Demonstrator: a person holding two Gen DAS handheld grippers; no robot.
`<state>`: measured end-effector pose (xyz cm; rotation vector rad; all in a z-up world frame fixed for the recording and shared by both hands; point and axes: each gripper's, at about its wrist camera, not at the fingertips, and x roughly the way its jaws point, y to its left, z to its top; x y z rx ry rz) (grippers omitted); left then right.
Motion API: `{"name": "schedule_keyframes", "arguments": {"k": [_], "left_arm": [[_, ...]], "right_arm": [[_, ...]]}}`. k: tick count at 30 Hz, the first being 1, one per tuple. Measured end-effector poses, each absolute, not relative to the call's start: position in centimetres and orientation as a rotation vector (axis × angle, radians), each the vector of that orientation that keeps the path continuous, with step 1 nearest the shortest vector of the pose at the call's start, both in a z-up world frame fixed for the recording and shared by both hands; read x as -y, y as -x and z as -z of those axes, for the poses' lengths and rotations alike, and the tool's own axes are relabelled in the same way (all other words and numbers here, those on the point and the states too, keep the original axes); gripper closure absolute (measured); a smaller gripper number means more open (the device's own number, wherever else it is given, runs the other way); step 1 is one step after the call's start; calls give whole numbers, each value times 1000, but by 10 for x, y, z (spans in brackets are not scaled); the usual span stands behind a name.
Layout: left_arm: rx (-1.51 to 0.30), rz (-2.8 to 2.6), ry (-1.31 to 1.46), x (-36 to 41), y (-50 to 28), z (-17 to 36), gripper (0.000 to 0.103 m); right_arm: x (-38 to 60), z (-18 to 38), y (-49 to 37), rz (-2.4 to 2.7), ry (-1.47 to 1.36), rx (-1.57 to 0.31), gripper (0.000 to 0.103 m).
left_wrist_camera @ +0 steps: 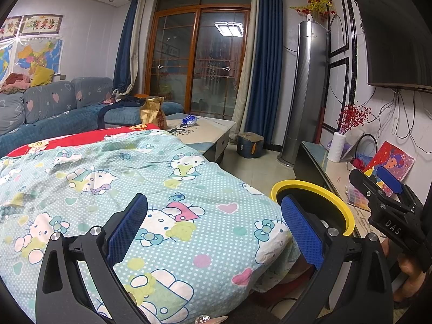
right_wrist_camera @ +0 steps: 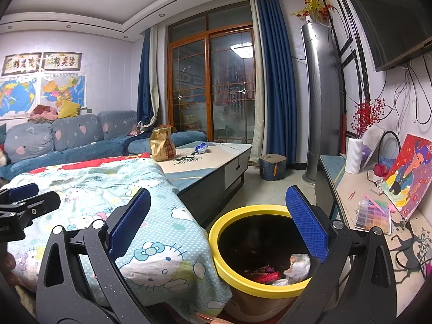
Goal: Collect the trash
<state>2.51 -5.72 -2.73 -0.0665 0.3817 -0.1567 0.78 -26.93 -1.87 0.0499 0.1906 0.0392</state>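
The cloth-covered bench (right_wrist_camera: pixel 108 189) fills the near left, and the trash bin (right_wrist_camera: pixel 243 283) stands on the floor just beside its right edge, with wrappers (right_wrist_camera: pixel 270 275) lying inside. Behind the cloth, on the same bench, a paper bag (right_wrist_camera: pixel 162 145) stands left of a crumpled packet (right_wrist_camera: pixel 201 148). The sofa (right_wrist_camera: pixel 67 140) runs along the far left. A side counter (right_wrist_camera: pixel 351 189) to the right carries a vase (right_wrist_camera: pixel 354 155).

A home living room — sofa (right_wrist_camera: pixel 67 140), wall-mounted TV (left_wrist_camera: pixel 397 32), curtained balcony door (right_wrist_camera: pixel 213 86).
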Motion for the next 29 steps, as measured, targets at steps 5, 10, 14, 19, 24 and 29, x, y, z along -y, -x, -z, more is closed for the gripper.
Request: {"name": "schedule_keyframes", "arguments": {"k": [5,10,14,19,24,29], "left_arm": [[-387,156,68,57,-25,27,6],[-403,168,74,58,-28,30,6],[-432,180,92,51,-33,31,6],[-463,113,126,-5,-33,18,6],[-546,-323,181,-162,-22,24,6],[-756,-736,320,-315,-1,70,7]], "right_arm": [[269,19,-7,-34,-55,-193,11],[268,19,-7,-20,-69,-197,11],[262,14,-12,-25,-83,-224,11],[212,-12,-35,-184,-112,-278,11],[85,-27,-66,-477,-70,-421,11],[-114,-2,-87,-802,120,-662,11]]}}
